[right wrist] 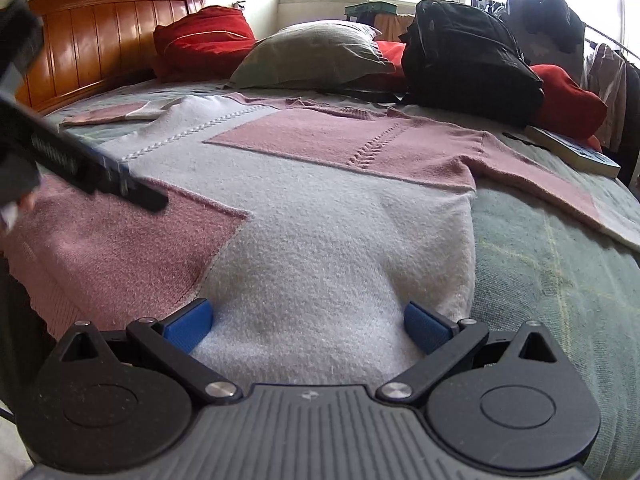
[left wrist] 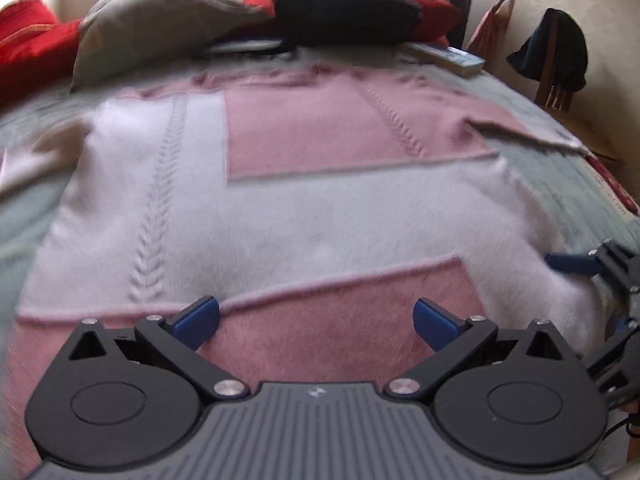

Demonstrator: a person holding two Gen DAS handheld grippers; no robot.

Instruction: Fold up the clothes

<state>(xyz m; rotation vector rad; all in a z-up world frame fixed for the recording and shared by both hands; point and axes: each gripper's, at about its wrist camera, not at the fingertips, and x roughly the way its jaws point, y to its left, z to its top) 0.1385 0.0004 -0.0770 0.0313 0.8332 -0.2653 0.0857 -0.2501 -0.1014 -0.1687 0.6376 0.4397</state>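
Note:
A pink and white knitted sweater (left wrist: pixel 304 216) lies spread flat on the bed, sleeves out to both sides; it also shows in the right wrist view (right wrist: pixel 328 240). My left gripper (left wrist: pixel 316 320) is open over the pink patch at the sweater's near hem, holding nothing. My right gripper (right wrist: pixel 308 326) is open over the white part of the hem near its right corner, holding nothing. The right gripper also shows at the right edge of the left wrist view (left wrist: pixel 592 264). The left gripper's body crosses the left side of the right wrist view (right wrist: pixel 80 164).
The bed has a grey-green blanket (right wrist: pixel 552 272). At its far side lie a grey pillow (right wrist: pixel 316 54), red cushions (right wrist: pixel 204 38), a black backpack (right wrist: pixel 468 60) and a book (right wrist: pixel 572 150). A wooden headboard (right wrist: pixel 92 40) stands on the left. A chair with dark cloth (left wrist: pixel 556 52) stands beside the bed.

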